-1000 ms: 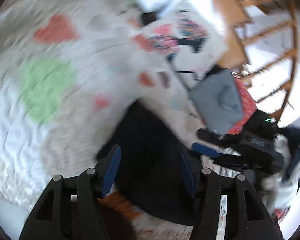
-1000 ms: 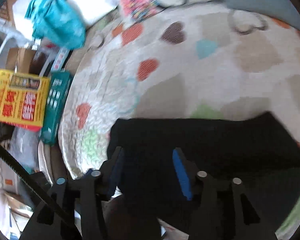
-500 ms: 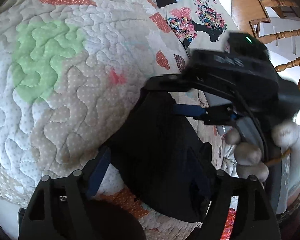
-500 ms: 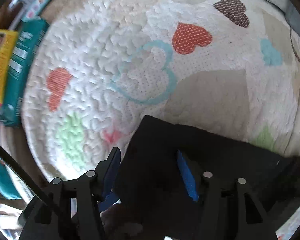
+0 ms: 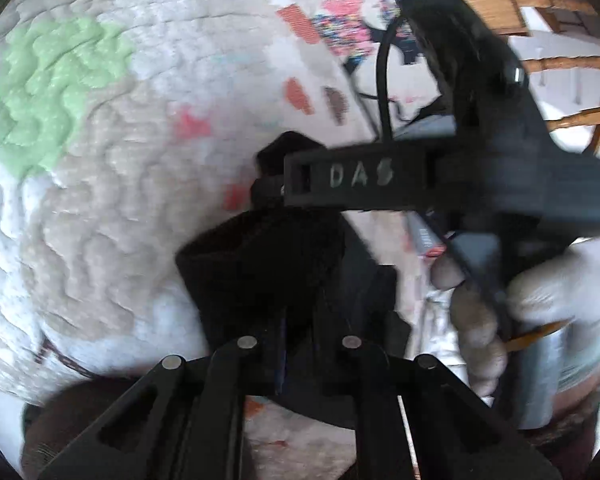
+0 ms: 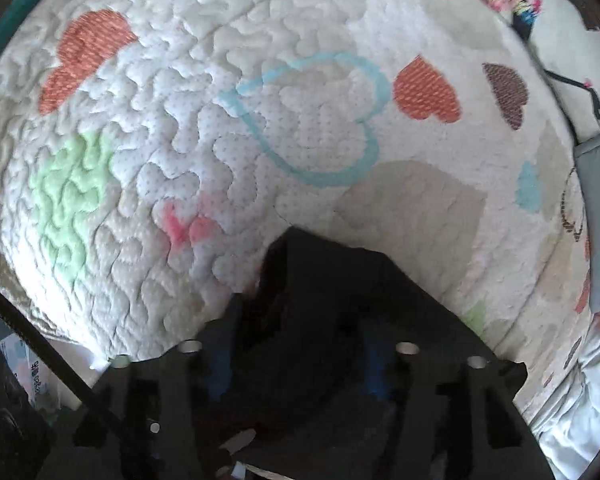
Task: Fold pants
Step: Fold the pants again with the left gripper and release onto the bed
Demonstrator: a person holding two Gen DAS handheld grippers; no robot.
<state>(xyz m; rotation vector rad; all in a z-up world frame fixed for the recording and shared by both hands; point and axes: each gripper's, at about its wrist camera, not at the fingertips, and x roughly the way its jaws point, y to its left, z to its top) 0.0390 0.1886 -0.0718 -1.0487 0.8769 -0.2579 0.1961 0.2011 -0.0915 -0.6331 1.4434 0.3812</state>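
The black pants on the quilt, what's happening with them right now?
A person is folding black pants on a heart-patterned quilt, a handheld claw in each hand. The left claw is shut on a bunched edge of the fabric. The right claw, held in a gloved hand, points down over the pants with its jaws closing and fabric between them. The fold is not finished yet.

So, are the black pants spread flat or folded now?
Folded, not flat: the black pants lie as a compact, doubled bundle on the heart quilt.

Black pants (image 6: 340,280) lie on a white quilted bedspread (image 6: 180,160) with coloured hearts.
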